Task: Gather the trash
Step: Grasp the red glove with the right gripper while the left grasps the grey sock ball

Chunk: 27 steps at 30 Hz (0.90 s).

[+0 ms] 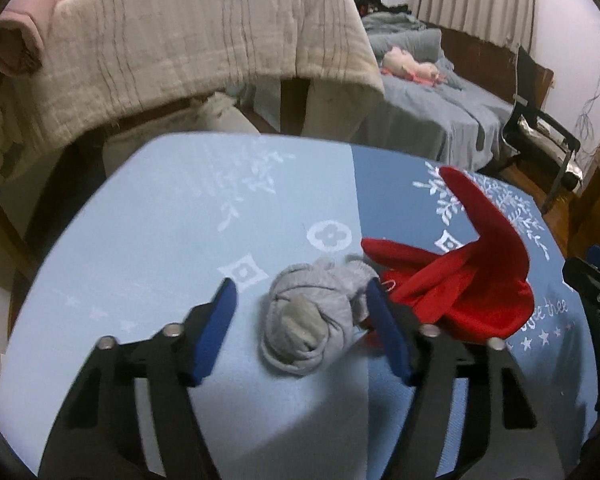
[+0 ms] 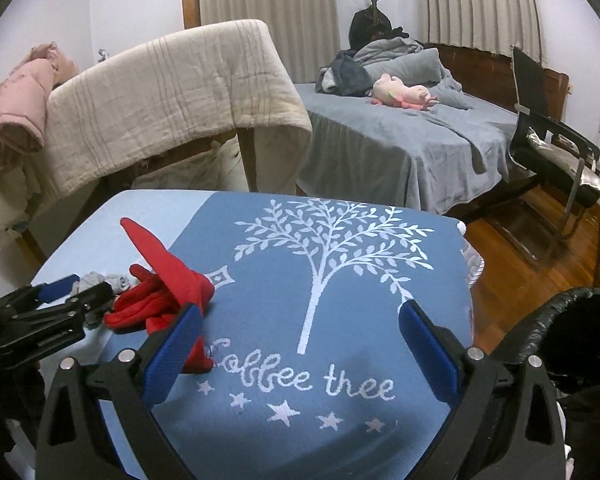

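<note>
Both views are lit by soft, fairly dim indoor light with a cool cast; no lamp or window shows. The left wrist view is smeared by motion blur, strongest on the cream blanket [image 1: 204, 52] and the blue-padded fingers [image 1: 216, 332], whereas the right wrist view is sharper, its lettering on the desk [image 2: 308, 372] cloth readable. Broad soft shadows fall on the cloth beneath each gripper. Fisheye distortion bows the desk's edge and the curtains [image 2: 476, 4], and black vignetting fills every corner. Glare is slight, on the chair's [image 2: 556, 148] shiny seat.
</note>
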Tool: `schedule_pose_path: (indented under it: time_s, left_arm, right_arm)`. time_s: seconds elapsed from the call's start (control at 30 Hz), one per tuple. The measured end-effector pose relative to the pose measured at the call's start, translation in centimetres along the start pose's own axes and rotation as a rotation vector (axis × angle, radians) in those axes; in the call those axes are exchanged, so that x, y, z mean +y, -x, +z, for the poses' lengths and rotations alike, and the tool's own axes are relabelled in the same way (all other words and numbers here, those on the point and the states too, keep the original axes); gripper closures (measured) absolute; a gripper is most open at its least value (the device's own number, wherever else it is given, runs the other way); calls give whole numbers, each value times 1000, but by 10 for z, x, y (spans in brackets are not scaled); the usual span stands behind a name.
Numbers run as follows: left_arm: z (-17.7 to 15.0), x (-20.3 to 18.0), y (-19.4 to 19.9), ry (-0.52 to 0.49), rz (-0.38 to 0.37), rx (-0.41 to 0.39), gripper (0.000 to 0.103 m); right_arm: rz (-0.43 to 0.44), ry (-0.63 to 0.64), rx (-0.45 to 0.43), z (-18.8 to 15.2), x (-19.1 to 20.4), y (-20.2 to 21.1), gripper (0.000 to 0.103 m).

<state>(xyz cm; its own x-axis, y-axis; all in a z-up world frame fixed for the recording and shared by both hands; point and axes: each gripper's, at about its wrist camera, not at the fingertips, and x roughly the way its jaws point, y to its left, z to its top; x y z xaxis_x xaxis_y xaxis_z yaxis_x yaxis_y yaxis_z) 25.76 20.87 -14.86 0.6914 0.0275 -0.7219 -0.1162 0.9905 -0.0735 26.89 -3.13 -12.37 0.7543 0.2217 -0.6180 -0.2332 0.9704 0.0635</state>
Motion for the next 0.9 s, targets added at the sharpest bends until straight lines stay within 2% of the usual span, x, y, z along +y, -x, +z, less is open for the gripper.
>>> schedule_pose_path:
  time_s: [0.07, 0.17, 0.27, 0.53, 0.73, 0.83, 0.9]
  left_arm:
    - [0, 0, -5, -2, -20, 24, 63]
    - [0, 1, -6, 1, -32, 24, 66]
    - [1, 2, -1, 9, -38, -7, 67]
    - [-7, 13, 34, 18, 16, -114, 67]
    - [-12, 24, 47, 26, 45, -130, 67]
    - [-14, 28, 50, 28, 54, -130, 67]
    - [-16, 31, 52, 30, 54, -136, 67]
  right_arm:
    - [2, 5, 4, 1, 3, -3, 6]
    - [11, 16, 11, 2, 11, -7, 6]
    - [22, 37, 20, 2, 20, -12, 6]
    - [58, 75, 53, 5, 45, -29, 6]
    - [98, 98, 89, 4, 67, -44, 10]
    - [112, 115, 131, 0, 77, -55, 26]
    - [136, 118, 156, -3, 80, -59, 49]
